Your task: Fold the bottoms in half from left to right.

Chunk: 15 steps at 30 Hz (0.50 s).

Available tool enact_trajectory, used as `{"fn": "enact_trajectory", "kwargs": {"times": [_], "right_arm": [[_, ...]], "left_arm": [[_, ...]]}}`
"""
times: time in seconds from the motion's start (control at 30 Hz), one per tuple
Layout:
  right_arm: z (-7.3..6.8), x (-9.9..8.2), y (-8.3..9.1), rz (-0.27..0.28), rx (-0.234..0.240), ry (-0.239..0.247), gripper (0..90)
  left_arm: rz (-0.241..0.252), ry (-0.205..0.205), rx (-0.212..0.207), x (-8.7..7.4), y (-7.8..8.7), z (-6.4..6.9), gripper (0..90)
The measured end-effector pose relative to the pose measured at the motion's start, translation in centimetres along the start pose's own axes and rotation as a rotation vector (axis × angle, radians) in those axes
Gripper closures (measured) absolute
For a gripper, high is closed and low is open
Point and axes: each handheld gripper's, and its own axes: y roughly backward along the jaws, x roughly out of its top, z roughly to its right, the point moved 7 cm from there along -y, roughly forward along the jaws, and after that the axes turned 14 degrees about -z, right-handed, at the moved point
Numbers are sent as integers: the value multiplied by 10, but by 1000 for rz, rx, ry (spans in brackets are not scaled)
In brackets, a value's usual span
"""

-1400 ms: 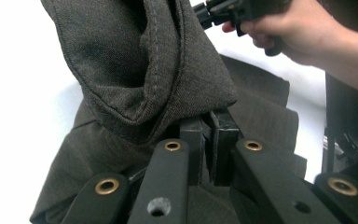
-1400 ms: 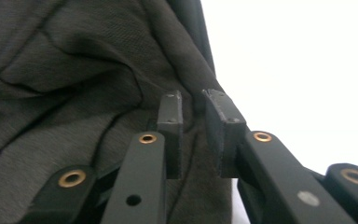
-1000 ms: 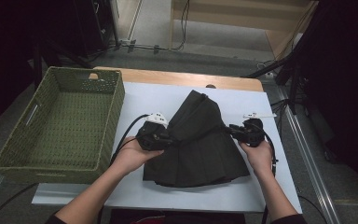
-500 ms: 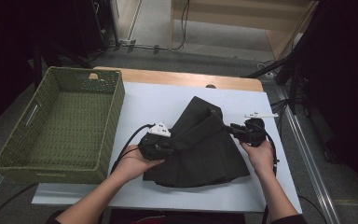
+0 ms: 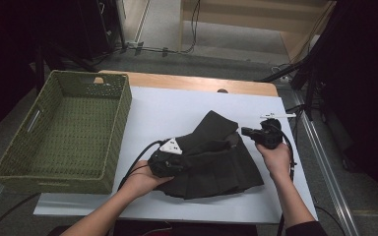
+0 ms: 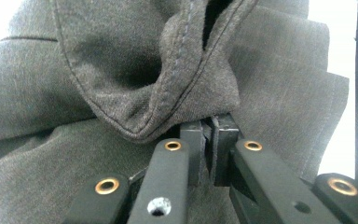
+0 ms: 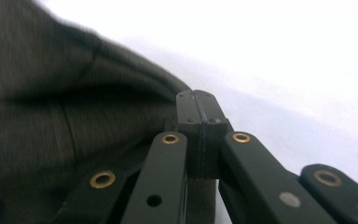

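A dark grey garment point(image 5: 216, 162) lies crumpled on the white table sheet point(image 5: 177, 108). My left gripper point(image 5: 181, 163) is at the garment's left side, shut on a hemmed fold of the cloth point(image 6: 121, 70), which bunches up just beyond the jaw tips point(image 6: 209, 135). My right gripper point(image 5: 245, 131) is by the garment's upper right edge, pointing left. Its jaws have just been closing and now meet point(image 7: 198, 100) with nothing seen between them. The cloth point(image 7: 51, 116) lies to their left and bare white sheet to their right.
A green woven basket point(image 5: 115, 142) stands empty on the left of the table, close to my left forearm. A wooden table edge point(image 5: 187, 83) runs along the back. Black cables trail from both grippers.
My left gripper has come down and toward the near edge with the fold, lowering and flattening the garment's peak. The right hand has stayed about where it was.
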Motion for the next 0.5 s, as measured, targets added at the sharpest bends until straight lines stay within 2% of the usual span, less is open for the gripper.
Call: {"fn": "enact_trajectory", "kwargs": {"times": [0.33,0.5], "right_arm": [[-4,19,-4,14,7,8,873],[-13,28,-9,16,42,24,873]], "left_arm": [[10,28,-10,-5,-4,1,876],[13,36,-5,-8,-4,0,875]]}}
